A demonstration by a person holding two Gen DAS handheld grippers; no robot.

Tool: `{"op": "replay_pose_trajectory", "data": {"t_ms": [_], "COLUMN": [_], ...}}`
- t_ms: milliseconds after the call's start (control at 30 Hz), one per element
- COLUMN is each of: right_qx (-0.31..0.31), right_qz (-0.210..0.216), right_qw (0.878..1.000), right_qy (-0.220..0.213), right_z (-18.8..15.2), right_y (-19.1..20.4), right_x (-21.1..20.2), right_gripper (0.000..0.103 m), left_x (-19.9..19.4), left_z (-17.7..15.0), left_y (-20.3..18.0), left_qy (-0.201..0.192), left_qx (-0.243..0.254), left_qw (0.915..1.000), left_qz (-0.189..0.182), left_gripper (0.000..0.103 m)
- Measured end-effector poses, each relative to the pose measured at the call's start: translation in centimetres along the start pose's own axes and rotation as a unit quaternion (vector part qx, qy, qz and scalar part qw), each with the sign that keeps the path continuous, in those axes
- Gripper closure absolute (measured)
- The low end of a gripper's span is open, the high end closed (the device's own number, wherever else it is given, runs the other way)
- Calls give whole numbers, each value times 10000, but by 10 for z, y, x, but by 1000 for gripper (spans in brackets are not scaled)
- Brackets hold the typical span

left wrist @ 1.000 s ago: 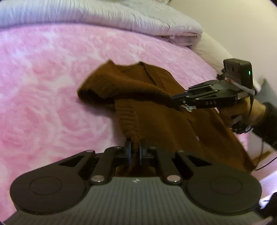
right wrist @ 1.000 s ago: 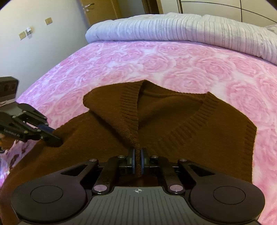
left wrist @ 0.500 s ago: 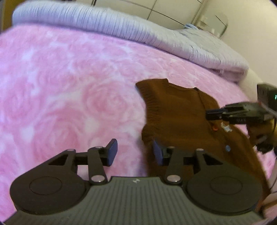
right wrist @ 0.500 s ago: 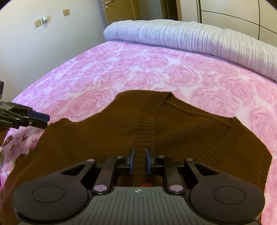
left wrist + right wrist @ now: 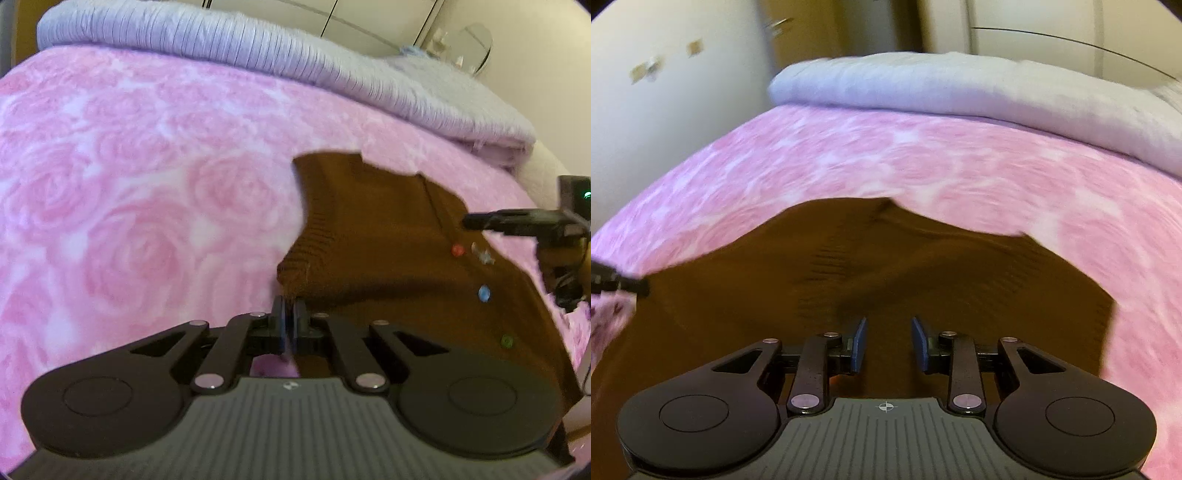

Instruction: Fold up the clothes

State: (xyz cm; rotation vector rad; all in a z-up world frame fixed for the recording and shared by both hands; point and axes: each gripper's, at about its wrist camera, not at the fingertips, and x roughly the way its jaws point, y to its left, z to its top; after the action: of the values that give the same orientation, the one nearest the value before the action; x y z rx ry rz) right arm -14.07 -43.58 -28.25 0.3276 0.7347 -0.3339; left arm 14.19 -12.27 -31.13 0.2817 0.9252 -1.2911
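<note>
A brown knitted vest (image 5: 376,236) with coloured buttons lies on the pink rose-patterned bedspread (image 5: 129,206). My left gripper (image 5: 289,314) is shut at the vest's near left ribbed corner, its fingertips pinching the edge of the knit. My right gripper (image 5: 888,341) is open and empty, its blue pads (image 5: 858,341) just above the vest (image 5: 886,266). The right gripper also shows in the left wrist view (image 5: 469,221) over the vest's right side. The left gripper's tip shows at the left edge of the right wrist view (image 5: 639,285).
A folded lilac quilt (image 5: 295,66) lies along the far edge of the bed (image 5: 960,92). A cream wall with switches (image 5: 646,70) and a wooden door are at the left. The bed's edge drops off at the right of the left wrist view.
My right gripper let go of the vest's ribbed edge and opened. My left gripper, open half a second ago, has shut on the vest's near corner. The vest now lies flatter.
</note>
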Motion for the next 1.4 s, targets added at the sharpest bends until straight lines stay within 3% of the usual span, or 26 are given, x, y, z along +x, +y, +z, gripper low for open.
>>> {"op": "replay_pose_trajectory", "data": {"t_ms": [100,233,400,533,567,600,633,833,900,1000,1033,1133,1267,1400], "right_qx": [312,650,1174,1563,1628,1664,1573,1408,1214,870,628,-397,-1760,-2643], "right_qz": [-298,-761,-929,-903,-841,-798,-847,-1107,-1186,-1146,-956,-657,-571,-486], "right_qw": [9990,9946,9887,9836,9830,9827,9838,9838,9854,9894,9933,9970,9821,9607], "right_qy": [-123,-265,-37,-6,-73,-126,-117,-80,-129,-197,-188,46,361,702], "right_z": [-17,-47,-95,-121,-125,-128,-128,-132,-136,-143,-149,-171,-207,-245], "right_y": [-19,-48,-78,-91,-93,-94,-95,-97,-82,-53,-37,12,68,103], "right_x": [-28,-78,-111,-119,-121,-124,-127,-147,-159,-176,-182,-196,-209,-210], "right_gripper": [70,57,48,48,51,64,100,99,96,70,57,53,52,51], "left_x": [-1,-16,-13,7,17,22,27,0,-20,-51,-61,-89,-114,-106], "left_z": [0,6,8,-1,-6,-12,-17,-45,-61,-91,-102,-129,-169,-200], "left_y": [0,-15,-61,-97,-107,-115,-121,-134,-135,-136,-137,-138,-146,-159], "left_qy": [-23,-247,-156,168,352,462,565,665,625,567,547,438,215,326], "left_qx": [128,419,1109,1449,1609,1715,1776,2285,2529,3050,3233,3507,4386,5242], "left_qw": [9985,9969,9937,9887,9855,9833,9817,9712,9654,9501,9438,9347,8981,8498], "left_qz": [534,614,90,-338,-402,-402,-387,-143,65,339,413,390,224,453], "left_gripper": [99,92,76,76,76,76,76,72,66,61,61,61,61,62]}}
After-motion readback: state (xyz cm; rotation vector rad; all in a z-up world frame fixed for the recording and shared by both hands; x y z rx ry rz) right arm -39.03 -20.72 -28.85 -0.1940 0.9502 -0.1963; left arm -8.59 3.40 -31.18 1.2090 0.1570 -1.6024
